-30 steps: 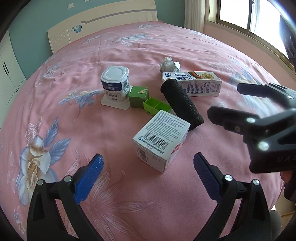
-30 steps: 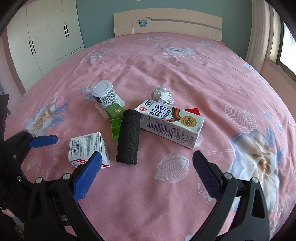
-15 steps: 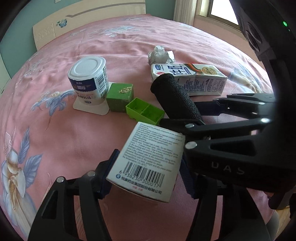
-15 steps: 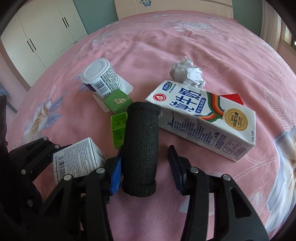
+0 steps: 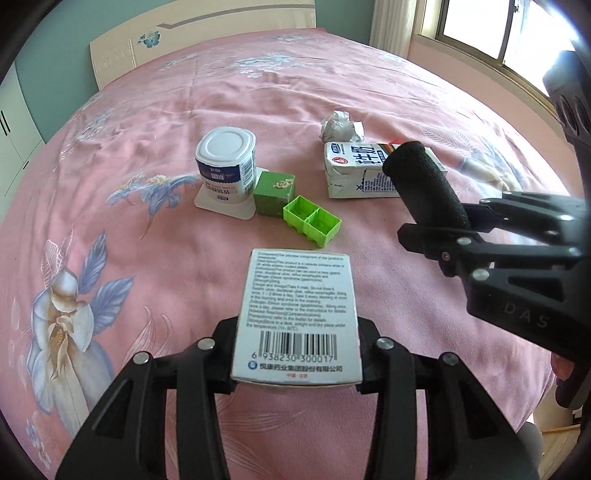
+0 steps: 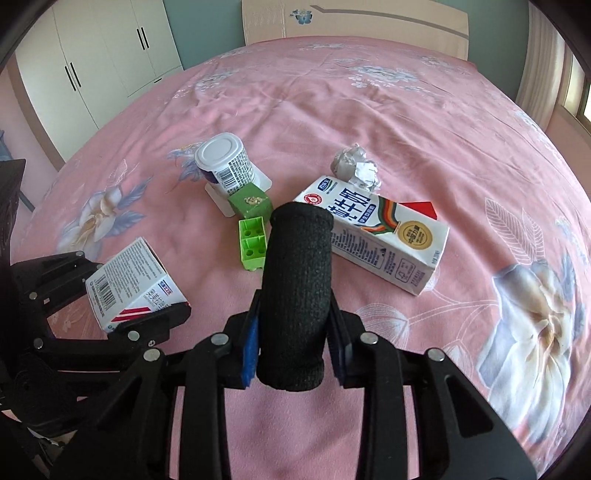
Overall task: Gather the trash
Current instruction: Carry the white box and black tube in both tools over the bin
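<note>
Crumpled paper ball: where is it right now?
The crumpled paper ball lies on the pink bedspread, at the far end of the milk carton, right of the white can; neither gripper holds it.

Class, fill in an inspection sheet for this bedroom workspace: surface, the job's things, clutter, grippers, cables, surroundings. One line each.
Surface: pink floral bedspread, lightly creased.
Job's things: white medicine box and black foam roll, both lifted; milk carton lying flat; crumpled paper ball; white tub upside down on its lid.
Clutter: dark green cube; light green tray.
Grippers: left gripper shut on the medicine box; right gripper shut on the foam roll.
Cables: nothing seen.
Surroundings: headboard, white wardrobe, window.
</note>
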### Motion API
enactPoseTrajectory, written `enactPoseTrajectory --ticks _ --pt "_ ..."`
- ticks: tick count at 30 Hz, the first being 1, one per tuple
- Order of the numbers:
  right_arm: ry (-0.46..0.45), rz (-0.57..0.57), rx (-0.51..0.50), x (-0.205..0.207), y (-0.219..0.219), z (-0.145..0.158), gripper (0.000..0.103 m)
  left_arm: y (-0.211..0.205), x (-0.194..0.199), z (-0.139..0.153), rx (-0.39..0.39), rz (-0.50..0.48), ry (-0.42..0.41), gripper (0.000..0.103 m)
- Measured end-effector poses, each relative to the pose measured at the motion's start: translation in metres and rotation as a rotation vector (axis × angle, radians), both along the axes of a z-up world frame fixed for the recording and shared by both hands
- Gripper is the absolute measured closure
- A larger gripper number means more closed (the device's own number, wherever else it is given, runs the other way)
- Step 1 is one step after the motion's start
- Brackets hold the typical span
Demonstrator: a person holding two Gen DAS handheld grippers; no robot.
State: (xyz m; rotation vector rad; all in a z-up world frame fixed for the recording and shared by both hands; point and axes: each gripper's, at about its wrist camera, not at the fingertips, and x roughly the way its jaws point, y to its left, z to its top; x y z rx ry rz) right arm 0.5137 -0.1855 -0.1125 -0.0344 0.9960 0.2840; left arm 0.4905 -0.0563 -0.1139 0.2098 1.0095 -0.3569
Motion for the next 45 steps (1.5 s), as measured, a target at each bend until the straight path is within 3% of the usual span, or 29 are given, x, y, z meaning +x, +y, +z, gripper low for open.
enactPoseTrajectory --ticks 12,25,34,45 --pt "-0.165 0.020 -0.077 -0.088 -0.001 0.119 0.070 0.028 -0.070 0.116 0.026 0.130 -0.114 0.058" --pt "-0.306 0.066 -0.120 -0.187 0.013 0.226 0.070 0.046 -0.173 0.230 0.011 0.182 -0.275 0.058" --pt "-0.394 0.076 -0.124 -0.254 0.016 0.280 0.070 0.054 -0.235 0.275 -0.016 0.179 -0.347 0.058" --pt "-0.452 0.104 -0.134 -0.322 0.010 0.301 0.070 0.055 -0.294 0.289 0.030 0.163 -0.407 0.058"
